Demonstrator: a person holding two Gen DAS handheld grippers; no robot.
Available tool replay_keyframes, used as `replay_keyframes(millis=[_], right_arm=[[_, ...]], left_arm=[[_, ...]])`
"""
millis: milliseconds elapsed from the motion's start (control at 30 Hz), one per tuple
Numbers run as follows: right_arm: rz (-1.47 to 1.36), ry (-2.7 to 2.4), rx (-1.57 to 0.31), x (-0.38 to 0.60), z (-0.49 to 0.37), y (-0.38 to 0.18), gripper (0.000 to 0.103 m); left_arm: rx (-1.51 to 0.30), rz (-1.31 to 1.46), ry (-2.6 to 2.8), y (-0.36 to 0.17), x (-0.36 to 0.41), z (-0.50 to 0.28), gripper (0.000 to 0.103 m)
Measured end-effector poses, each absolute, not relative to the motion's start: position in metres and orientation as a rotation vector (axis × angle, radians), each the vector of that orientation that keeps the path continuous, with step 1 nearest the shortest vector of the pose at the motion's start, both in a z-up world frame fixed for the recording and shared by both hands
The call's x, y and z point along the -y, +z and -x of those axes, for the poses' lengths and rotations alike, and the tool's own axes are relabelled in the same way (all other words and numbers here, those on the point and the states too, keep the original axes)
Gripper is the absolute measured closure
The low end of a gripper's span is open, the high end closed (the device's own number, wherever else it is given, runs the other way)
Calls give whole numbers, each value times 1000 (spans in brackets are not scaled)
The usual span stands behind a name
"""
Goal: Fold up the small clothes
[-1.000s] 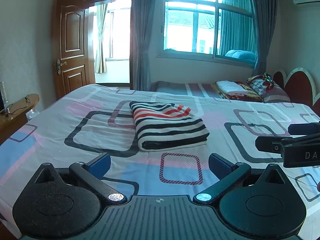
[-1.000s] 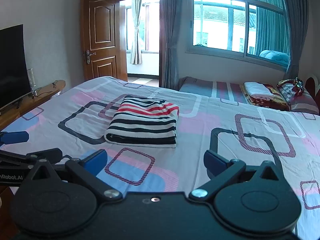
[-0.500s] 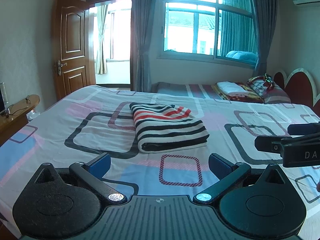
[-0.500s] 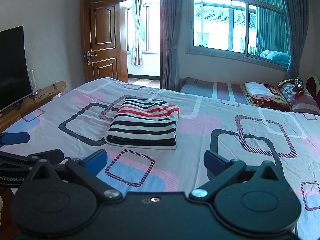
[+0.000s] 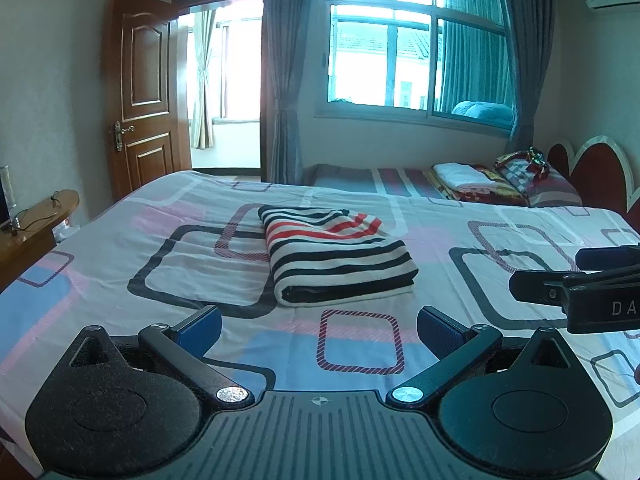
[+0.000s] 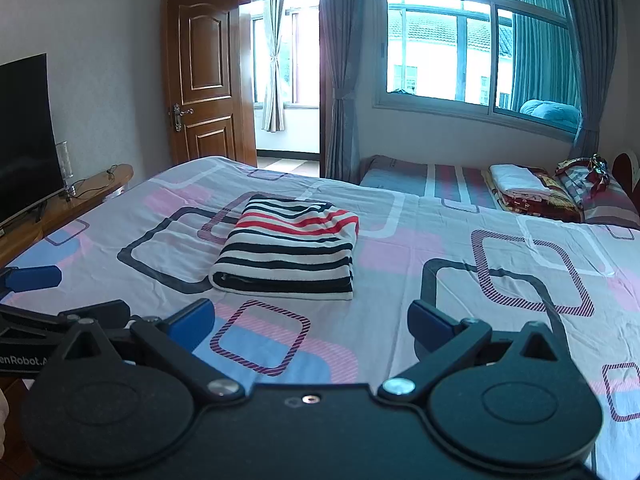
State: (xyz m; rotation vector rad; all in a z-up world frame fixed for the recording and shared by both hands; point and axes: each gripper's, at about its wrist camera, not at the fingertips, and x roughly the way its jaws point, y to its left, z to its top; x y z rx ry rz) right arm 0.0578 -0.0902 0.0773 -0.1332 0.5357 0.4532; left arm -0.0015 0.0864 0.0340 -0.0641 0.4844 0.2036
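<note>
Lower left of the left wrist view: left gripper (image 5: pixel 318 328), fingers (image 5: pixel 198 326) spread wide, nothing between them, hovering above the bed (image 5: pixel 100 264). Centre frame: striped garment (image 5: pixel 336 256), folded into a compact block, lying flat on the bed, well apart from both tools. Right edge: right gripper (image 6: pixel 310 322), fingers likewise spread and empty. Compared with a second ago, almost nothing shifted apart from a slight drift of the garment in the frames; no contact, no new crease. Probably fold finished, tools withdrawn, task near its end or awaiting another piece.
</note>
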Motion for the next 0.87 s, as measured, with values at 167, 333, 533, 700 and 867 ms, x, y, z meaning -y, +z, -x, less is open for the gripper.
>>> replay_keyframes(millis=[167, 333, 533, 700, 867], right_arm=[[134, 453, -534, 90, -58, 77, 1], [133, 452, -536, 90, -58, 77, 1], [133, 449, -537, 88, -58, 76, 1], [133, 451, -537, 87, -59, 75, 1], [134, 451, -536, 87, -59, 75, 1]], left_arm=[[-486, 74, 208, 34, -89, 0, 0], [-490, 69, 202, 32, -89, -1, 0], [-483, 92, 176, 31, -92, -1, 0], [-468, 75, 159, 30, -93, 0, 0], [-474, 95, 162, 30, -91, 0, 0]])
